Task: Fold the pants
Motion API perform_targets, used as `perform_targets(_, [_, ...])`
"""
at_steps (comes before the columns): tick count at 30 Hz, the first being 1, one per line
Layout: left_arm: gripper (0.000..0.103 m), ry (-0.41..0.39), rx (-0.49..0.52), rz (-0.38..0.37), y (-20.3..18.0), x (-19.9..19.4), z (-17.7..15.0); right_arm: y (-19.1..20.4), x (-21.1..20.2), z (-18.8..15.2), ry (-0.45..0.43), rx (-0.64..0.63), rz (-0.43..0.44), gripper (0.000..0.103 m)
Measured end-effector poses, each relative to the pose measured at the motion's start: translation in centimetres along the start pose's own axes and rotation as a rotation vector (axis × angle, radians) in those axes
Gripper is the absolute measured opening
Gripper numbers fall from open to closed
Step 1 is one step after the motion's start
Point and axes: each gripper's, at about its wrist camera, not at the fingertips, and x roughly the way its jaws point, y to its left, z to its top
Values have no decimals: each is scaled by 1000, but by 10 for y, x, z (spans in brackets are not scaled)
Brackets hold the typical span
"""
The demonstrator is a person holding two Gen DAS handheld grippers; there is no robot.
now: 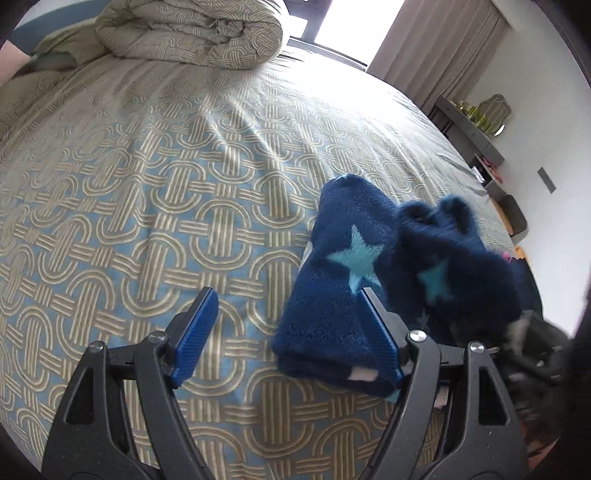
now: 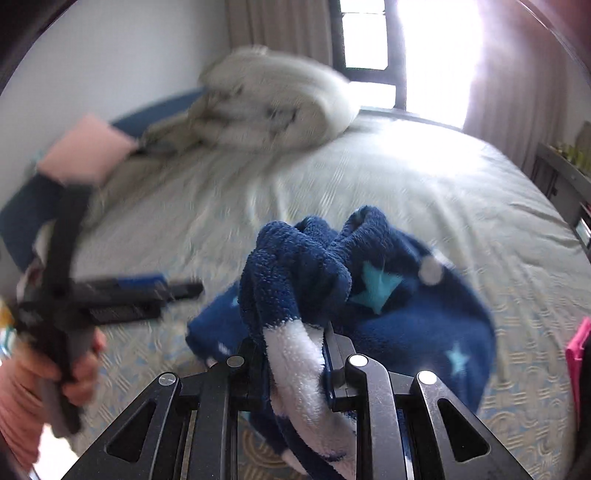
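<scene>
Left gripper fingers spread wide at lower centre of the left view, nothing between the blue pads; right-hand pad overlapping the near edge of the pants in the picture, contact not determinable. Right gripper fingers pinched on a bunched fold of the pants at lower centre of the right view, a white band of the fleece trailing down between the black arms.

Pants: navy fleece with light-blue stars, folded into a compact bundle. In the left view, right of centre, lying on the bed; a second, blurred lump just beside it to the right. In the right view, centre, gathered and draped from the grip, remainder spread at right over the bed.

Left edge of the right view: hand gripping the handle of the other gripper, blurred.

Bed cover: blue-and-beige interlocking-arch pattern, mildly creased.

Far: rolled duvet at upper left of centre in the left view, and duvet upper centre in the right view. Window and curtain at the top; shelf at right edge.
</scene>
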Motion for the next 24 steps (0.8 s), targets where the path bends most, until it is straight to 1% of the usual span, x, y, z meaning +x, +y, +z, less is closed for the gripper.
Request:
perform_targets(2, [77,13,5,-43,-2,0,-3,4,14,-6,45,-7,5,23])
perform_targets(4, [77,35,12,-104,-11,3,-1,4,20,-10,71,-6,21,25])
perform_targets(6, [77,66,6,-184,-20,6,0,3,19,-11,76,-4,44,33])
perform_targets(8, [78,99,-14,-275,-30,10,2,-3,8,-20,82,10,105,54])
perform_targets(10, [83,118,-16,-333,-40,12,2,-6,1,-24,83,30,168,61])
perform_targets(12, [87,129,7,-371,-54,13,1,-10,-9,-31,69,46,204,61])
perform_targets(13, [88,139,34,-371,-63,15,1,-16,-14,-34,63,58,219,61])
perform_targets(15, [91,162,92,-339,-79,22,-5,-25,-26,-42,50,103,258,61])
perform_targets(16, [91,172,108,-324,-84,27,-5,-34,-32,-46,45,137,269,61])
perform_targets(17, [91,190,123,-308,-91,35,-6,-43,-38,-50,42,172,260,62])
perform_targets(18, [91,203,127,-303,-95,40,-7,-49,-40,-53,41,197,241,62])
perform_targets(20, [91,230,126,-295,-102,53,-6,-66,-47,-61,37,250,166,66])
perform_targets(22, [89,233,139,-286,-113,63,-4,-87,-51,-71,40,310,88,67])
perform_targets(23, [70,228,162,-282,-120,66,-3,-98,-52,-78,49,354,65,67])
perform_targets(24, [36,229,184,-275,-125,68,-3,-106,-52,-84,56,388,54,67])
